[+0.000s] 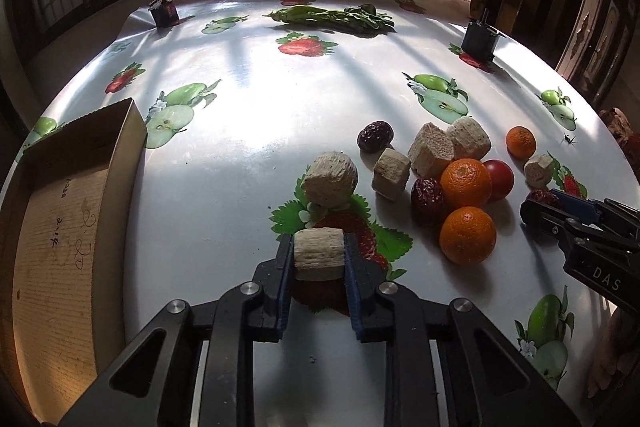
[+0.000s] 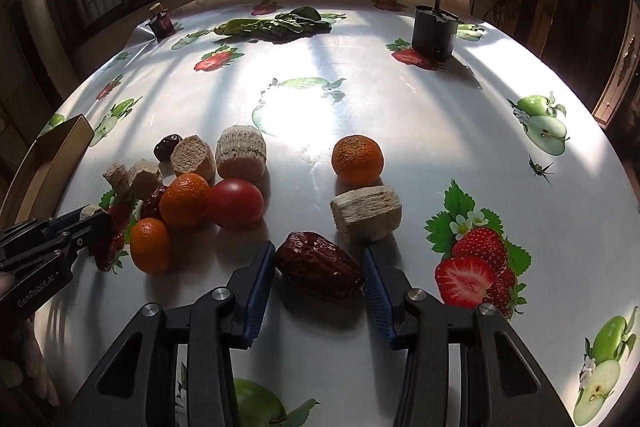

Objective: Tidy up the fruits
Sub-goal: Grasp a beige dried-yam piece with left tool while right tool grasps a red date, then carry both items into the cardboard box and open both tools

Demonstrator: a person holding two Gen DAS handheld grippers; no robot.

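while we sort, left to right:
cardboard box [image 1: 80, 195]: far left, our drop spot
left gripper [image 1: 319, 255]: clamped on sugarcane chunk [image 1: 319, 254]; carry level
right gripper [image 2: 319, 271]: wide around red date [image 2: 320, 267]; close gently, centred

A rough, fibrous, matt chunk [image 1: 319, 254] is clamped betw. ribbed blue pads [image 1: 285, 279] of the left gripper [image 1: 319, 269], a wrinkled glossy date [image 2: 319, 265] is flanked by the right gripper [image 2: 319, 281], over glossy plastic cloth [image 1: 248, 115], w/ matt cardboard box [image 1: 60, 227] left.
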